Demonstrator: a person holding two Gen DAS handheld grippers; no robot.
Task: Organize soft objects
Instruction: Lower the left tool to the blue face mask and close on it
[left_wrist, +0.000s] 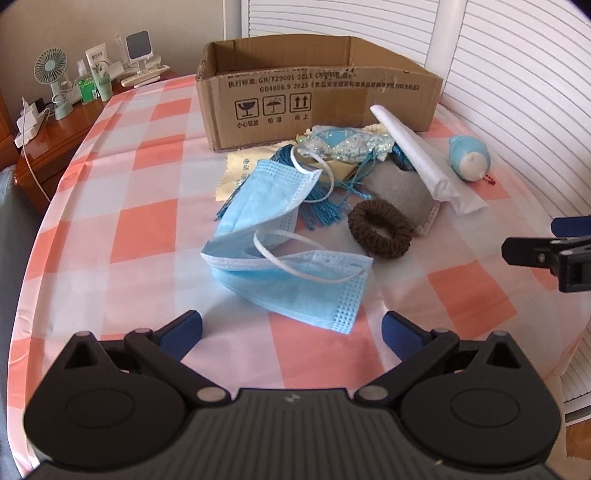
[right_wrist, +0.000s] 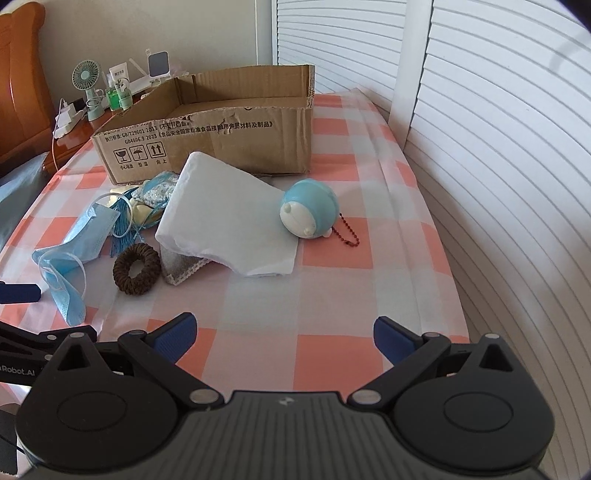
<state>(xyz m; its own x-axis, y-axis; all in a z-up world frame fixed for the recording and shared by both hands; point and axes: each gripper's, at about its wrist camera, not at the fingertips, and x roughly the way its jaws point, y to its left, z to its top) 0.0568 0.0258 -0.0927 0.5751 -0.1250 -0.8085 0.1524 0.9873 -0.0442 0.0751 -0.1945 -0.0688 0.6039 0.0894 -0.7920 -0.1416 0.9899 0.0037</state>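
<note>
left gripper (left_wrist: 291, 328): fingers spread, empty, near face masks (left_wrist: 284, 258)
right gripper (right_wrist: 284, 334): fingers spread, empty
cardboard box (right_wrist: 207, 144): behind pile

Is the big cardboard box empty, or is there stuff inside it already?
Looks empty. The right wrist view shows the cardboard box with a bare floor, though its near corner is hidden; the soft things lie outside on the tablecloth.

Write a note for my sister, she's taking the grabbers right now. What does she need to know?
Left gripper: open, empty, just in front of the blue face mask.
Right gripper: open, empty, over bare tablecloth.
Cardboard box: at the back; nothing seen inside it.
Still on the cloth in front of the box: the mask, brown scrunchie, white folded cloth, blue round toy, plus the tassel pile.
Done: nothing yet. Left: everything goes into the box, probably.
</note>
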